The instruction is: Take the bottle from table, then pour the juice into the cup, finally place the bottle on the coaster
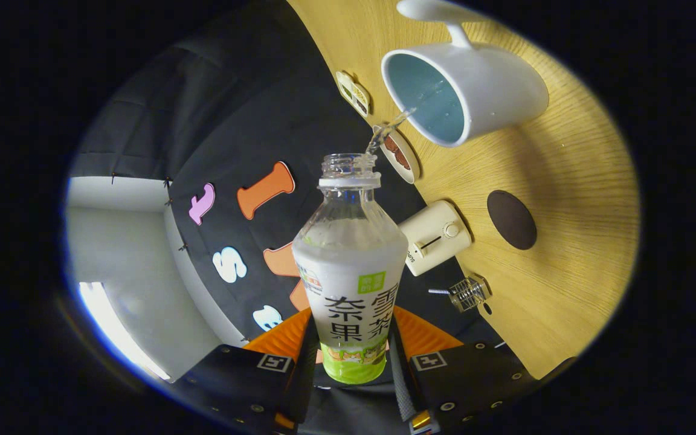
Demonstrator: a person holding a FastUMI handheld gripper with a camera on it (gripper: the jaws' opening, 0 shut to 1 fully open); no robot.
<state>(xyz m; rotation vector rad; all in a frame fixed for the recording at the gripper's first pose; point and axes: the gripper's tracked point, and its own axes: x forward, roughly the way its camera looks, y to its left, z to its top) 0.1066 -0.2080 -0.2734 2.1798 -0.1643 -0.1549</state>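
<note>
Gripper [353,362] nearest the lens: both fingers clamped on the lower labelled body of the bottle [351,272], one pad on each side, the bottle running straight ahead between them. Grasp sits low on the label, well below the shoulder.

Bottle is clear thin plastic, cap off, neck open. Judged light and getting lighter as it empties; the wall likely gives under pressure, so a hard squeeze could dent it or push liquid out. Label film gives some grip, probably better than bare plastic. Low hold leaves the neck end free to swing, so slow wrist motion seems wise.

Whole rig is rolled toward the table [565,254]. A thin clear stream [387,130] leaves the mouth and reaches the rim of the cup [469,90], a white mug with pale blue inside, just beyond the bottle's neck. Level inside the cup cannot be told.

Coaster [511,219], a dark round disc, lies bare on the wood near the cup, off to the side of the bottle. Small white appliance [437,237] stands between bottle and coaster.

Pour step under way; placing not yet done.
</note>
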